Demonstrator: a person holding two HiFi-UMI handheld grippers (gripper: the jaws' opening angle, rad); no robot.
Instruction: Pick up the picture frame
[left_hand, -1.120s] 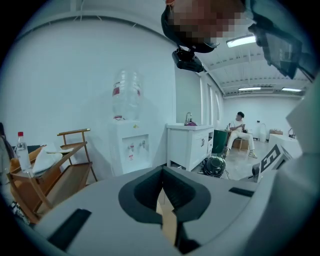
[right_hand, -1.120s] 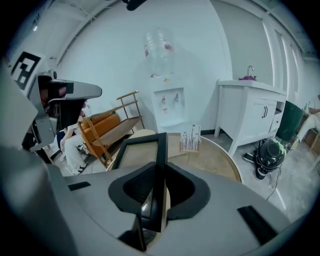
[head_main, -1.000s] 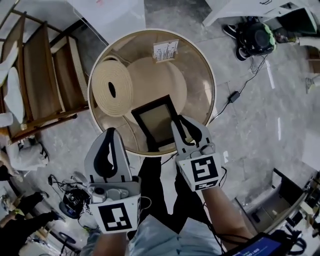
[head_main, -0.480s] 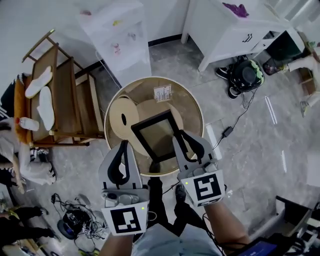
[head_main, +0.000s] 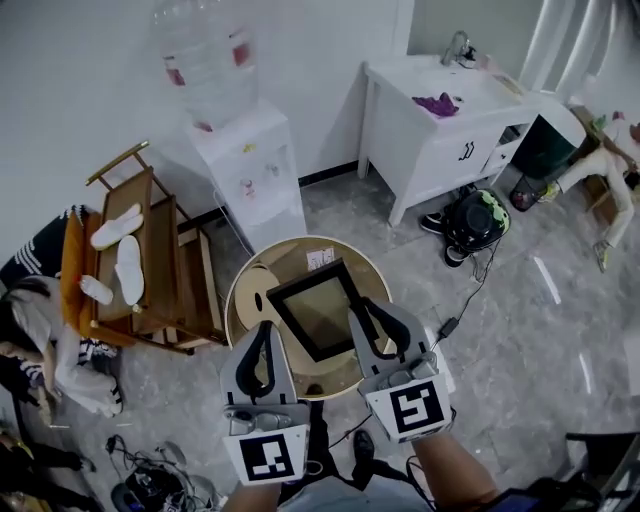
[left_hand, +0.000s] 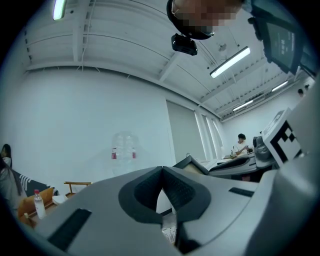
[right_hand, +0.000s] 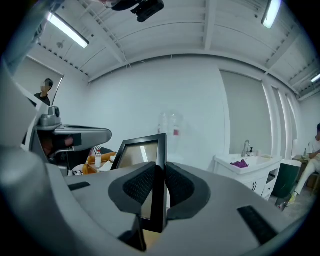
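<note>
Head view, picture frame (head_main: 318, 310): we see it over the round counter (head_main: 232, 305), tilted and apparently lifted clear, its right rail in the right hand-held gripper (head_main: 368, 318).
Head view, left hand-held gripper (head_main: 262, 345): just beside the frame, apart from it.
Left gripper view, jaws: pressed together on nothing; a frame corner (left_hand: 190, 161) shows to the right.
Right gripper view, grasp: pads clenched across the frame's black rail (right_hand: 159, 150).
Handling: we judge it light and stiff, with a breakable glazed front; take the rail, never the pane, and expect pivoting from one edge.
</note>
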